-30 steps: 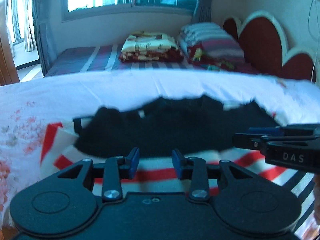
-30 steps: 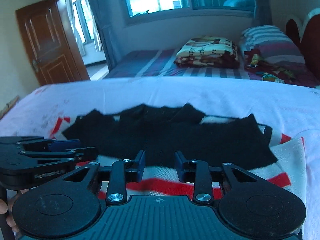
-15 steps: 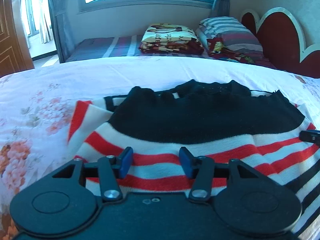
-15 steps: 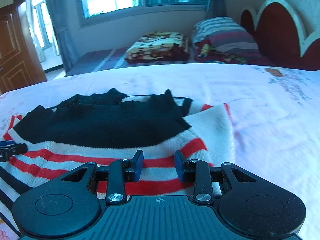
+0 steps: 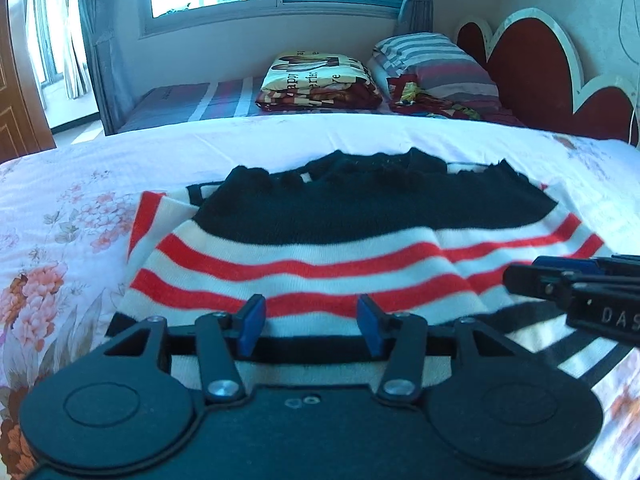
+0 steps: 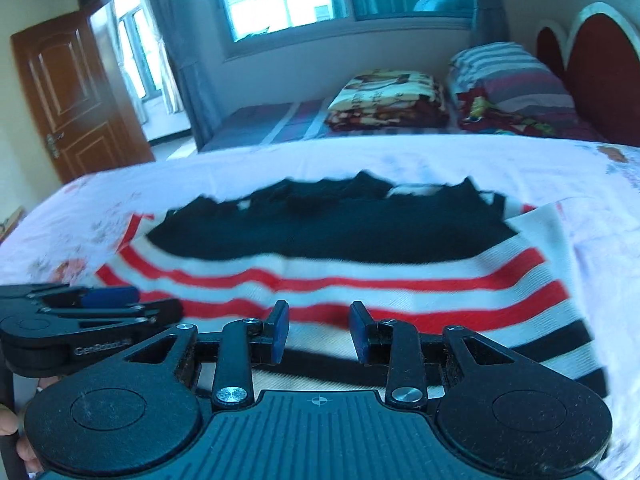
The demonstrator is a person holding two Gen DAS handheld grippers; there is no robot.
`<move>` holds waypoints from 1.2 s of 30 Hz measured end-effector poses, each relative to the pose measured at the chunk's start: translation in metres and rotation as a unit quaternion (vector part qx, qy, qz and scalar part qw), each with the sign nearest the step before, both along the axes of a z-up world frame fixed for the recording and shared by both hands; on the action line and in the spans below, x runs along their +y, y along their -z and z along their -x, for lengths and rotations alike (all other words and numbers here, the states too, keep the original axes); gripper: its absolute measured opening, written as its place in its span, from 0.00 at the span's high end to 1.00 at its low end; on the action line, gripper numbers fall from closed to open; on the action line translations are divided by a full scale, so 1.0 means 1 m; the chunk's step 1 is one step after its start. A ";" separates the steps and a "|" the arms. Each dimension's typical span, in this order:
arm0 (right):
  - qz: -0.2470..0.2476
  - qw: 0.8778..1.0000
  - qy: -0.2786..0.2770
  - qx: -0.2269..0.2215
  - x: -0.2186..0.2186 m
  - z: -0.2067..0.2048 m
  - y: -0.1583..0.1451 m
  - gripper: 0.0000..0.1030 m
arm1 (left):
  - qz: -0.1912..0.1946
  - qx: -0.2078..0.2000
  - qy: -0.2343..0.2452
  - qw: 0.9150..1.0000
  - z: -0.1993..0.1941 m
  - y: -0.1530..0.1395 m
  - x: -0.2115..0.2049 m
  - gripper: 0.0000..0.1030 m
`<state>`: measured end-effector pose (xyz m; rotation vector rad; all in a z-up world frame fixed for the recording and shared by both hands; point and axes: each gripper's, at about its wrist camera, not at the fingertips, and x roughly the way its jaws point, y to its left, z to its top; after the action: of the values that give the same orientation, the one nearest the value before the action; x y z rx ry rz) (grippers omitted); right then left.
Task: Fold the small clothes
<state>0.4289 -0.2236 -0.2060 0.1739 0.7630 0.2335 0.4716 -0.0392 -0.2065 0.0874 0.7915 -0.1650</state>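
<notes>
A knitted sweater (image 5: 320, 256) lies spread flat on the bed, black at its far part, white with red stripes in the middle and black stripes at the near hem. My left gripper (image 5: 311, 320) hovers over the near striped part with its blue pads apart and nothing pinched between them. My right gripper (image 6: 320, 330) stands open the same way over the sweater (image 6: 360, 272), further to the right. Each gripper shows side-on in the other's view: the right gripper (image 5: 560, 284) and the left gripper (image 6: 120, 304).
The sweater rests on a white floral bed sheet (image 5: 80, 220). Behind it lies a second bed with a folded blanket (image 5: 316, 80), striped pillows (image 5: 432, 64) and a red headboard (image 5: 532, 76). A wooden door (image 6: 68, 92) is at the left.
Both grippers have drawn back from the black part, and more striped cloth now shows ahead of them. The left jaws stand wider. The right gripper swung right, then back left.
</notes>
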 end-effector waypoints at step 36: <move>-0.001 0.998 0.060 0.015 -0.009 0.089 -0.017 0.32 | 0.161 0.078 -0.143 0.973 0.082 -0.001 0.100 0.17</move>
<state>0.3397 -0.2326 -0.1893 0.2246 0.7801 0.1177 0.3896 0.0611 -0.2056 -0.3488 0.9145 -0.0247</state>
